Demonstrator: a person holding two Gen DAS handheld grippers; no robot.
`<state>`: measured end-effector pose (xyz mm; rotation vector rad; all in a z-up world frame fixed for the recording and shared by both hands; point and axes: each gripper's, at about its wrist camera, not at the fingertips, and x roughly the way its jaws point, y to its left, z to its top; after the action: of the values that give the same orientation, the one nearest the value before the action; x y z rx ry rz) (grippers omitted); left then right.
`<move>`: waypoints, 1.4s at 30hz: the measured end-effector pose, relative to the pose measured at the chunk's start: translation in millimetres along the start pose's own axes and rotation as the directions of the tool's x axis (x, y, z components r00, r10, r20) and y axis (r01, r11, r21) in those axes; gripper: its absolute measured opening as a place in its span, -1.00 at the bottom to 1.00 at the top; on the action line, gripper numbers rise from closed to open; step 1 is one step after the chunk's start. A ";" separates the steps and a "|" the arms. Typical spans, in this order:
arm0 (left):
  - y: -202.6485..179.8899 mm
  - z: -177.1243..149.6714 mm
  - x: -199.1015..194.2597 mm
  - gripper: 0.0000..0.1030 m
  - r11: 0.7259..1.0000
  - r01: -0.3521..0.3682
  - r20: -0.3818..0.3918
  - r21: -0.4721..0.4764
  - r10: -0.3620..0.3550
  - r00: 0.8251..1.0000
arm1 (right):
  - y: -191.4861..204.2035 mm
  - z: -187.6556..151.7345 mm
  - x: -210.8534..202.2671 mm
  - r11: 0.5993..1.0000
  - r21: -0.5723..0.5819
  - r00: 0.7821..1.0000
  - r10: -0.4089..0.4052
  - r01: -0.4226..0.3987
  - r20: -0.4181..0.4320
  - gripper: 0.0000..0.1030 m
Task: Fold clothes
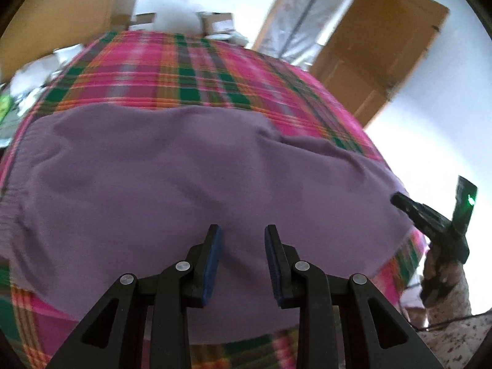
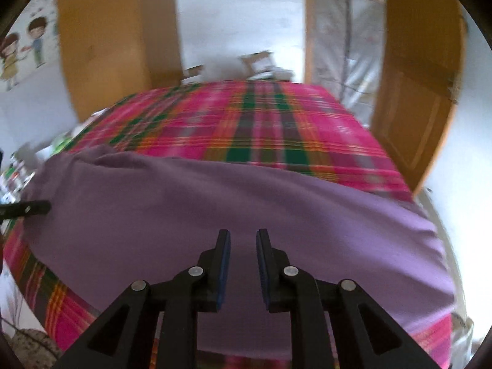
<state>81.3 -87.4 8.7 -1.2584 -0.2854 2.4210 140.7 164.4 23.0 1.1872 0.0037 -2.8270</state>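
- Left wrist view: left gripper [image 1: 243, 230] has its fingers [image 1: 212, 258] parted, nothing between them, hovering over the purple garment [image 1: 172, 172] near the near edge of the bed [image 1: 215, 70].
- Only this view shows the right gripper [image 1: 399, 200] from outside, at the garment's right edge; tip only, so its gap can't be read here. A speckled sleeve [image 1: 446, 313] sits below it.
- Right wrist view: right gripper [image 2: 243, 236] fingers [image 2: 223, 261] also apart, empty, above the same garment.
- Only this view shows the left gripper as a dark tip [image 2: 33, 207] at the garment's left edge, plus a cartoon wall sticker [image 2: 21, 52].
- Garment lies spread flat across the near part of the plaid-covered bed, a few shallow creases.
- Cardboard boxes [image 1: 215, 23] beyond the far edge of the bed; contents unreadable, blurred.
- Both grippers point forward over the bed, tilted down toward the cloth.
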 end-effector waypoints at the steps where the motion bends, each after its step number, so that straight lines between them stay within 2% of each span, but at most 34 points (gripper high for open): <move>1: 7.0 1.2 -0.7 -0.42 1.000 -0.021 0.001 -0.014 0.021 1.000 | 6.0 1.8 4.8 1.000 -0.015 1.000 0.006 -0.006 -0.011 -0.66; 4: 27.2 2.9 -5.9 -0.42 0.998 -0.015 0.003 -0.066 0.015 1.000 | 20.9 13.4 15.3 0.998 -0.047 0.999 0.031 -0.032 -0.017 -0.66; 7: 43.2 6.8 -12.0 -0.42 0.992 -0.067 0.013 -0.105 0.069 0.998 | 34.3 32.9 22.4 0.992 -0.062 0.994 0.107 -0.107 -0.001 -0.66; 9: 53.9 10.2 -14.0 -0.42 0.987 -0.078 0.020 -0.140 0.082 0.996 | 45.3 49.0 29.5 0.984 -0.070 0.987 0.163 -0.163 0.003 -0.66; 12: 68.9 14.1 -17.0 -0.42 0.977 -0.093 0.032 -0.193 0.101 0.994 | 61.4 65.4 41.1 0.965 -0.065 0.967 0.254 -0.254 -0.010 -0.65; 17: 87.6 19.8 -20.7 -0.42 0.964 -0.085 0.034 -0.253 0.097 0.995 | 78.1 88.3 75.0 0.921 -0.008 0.916 0.387 -0.390 -0.102 -0.65; 20: 91.8 23.1 -20.2 -0.42 0.963 -0.086 0.027 -0.257 0.097 0.995 | 87.6 86.0 88.1 0.905 -0.019 0.895 0.417 -0.425 -0.159 -0.52; 25: 100.8 24.7 -23.1 -0.42 0.955 -0.074 0.020 -0.289 0.084 0.996 | 100.4 78.4 92.6 0.881 -0.086 0.864 0.431 -0.465 -0.259 -0.47; 28: 98.3 32.7 -21.9 -0.42 0.952 -0.111 0.003 -0.286 0.117 0.993 | 98.6 86.7 87.1 0.869 -0.097 0.858 0.452 -0.486 -0.243 -0.47; 31: 87.1 40.8 -23.5 -0.42 0.959 -0.154 0.017 -0.238 0.163 0.987 | 94.0 98.6 86.2 0.854 -0.070 0.846 0.494 -0.516 -0.200 -0.47; 33: 81.7 46.0 -24.7 -0.42 0.965 -0.129 0.041 -0.226 0.142 0.989 | 95.8 101.2 97.9 0.844 -0.035 0.825 0.513 -0.535 -0.236 -0.47; 34: 79.2 48.4 -25.1 -0.42 0.968 -0.111 0.052 -0.223 0.126 0.991 | 97.5 101.3 105.1 0.834 -0.011 0.806 0.530 -0.551 -0.263 -0.47; 38: 67.9 56.4 -23.0 -0.42 0.978 -0.061 0.073 -0.198 0.077 0.994 | 101.0 95.5 120.9 0.765 0.067 0.703 0.619 -0.640 -0.350 -0.45; 39: 65.5 58.0 -21.2 -0.42 0.981 -0.056 0.070 -0.187 0.070 0.995 | 102.6 95.5 121.6 0.756 0.066 0.691 0.627 -0.651 -0.361 -0.45; 42: 63.0 62.2 -12.2 -0.42 0.983 -0.054 0.049 -0.177 0.064 0.997 | 109.3 99.0 121.6 0.744 0.046 0.677 0.631 -0.667 -0.380 -0.45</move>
<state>21.0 -149.3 31.1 -1.2926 -0.4939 2.5295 -7.1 43.9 8.5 1.3445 -0.2162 -1.9307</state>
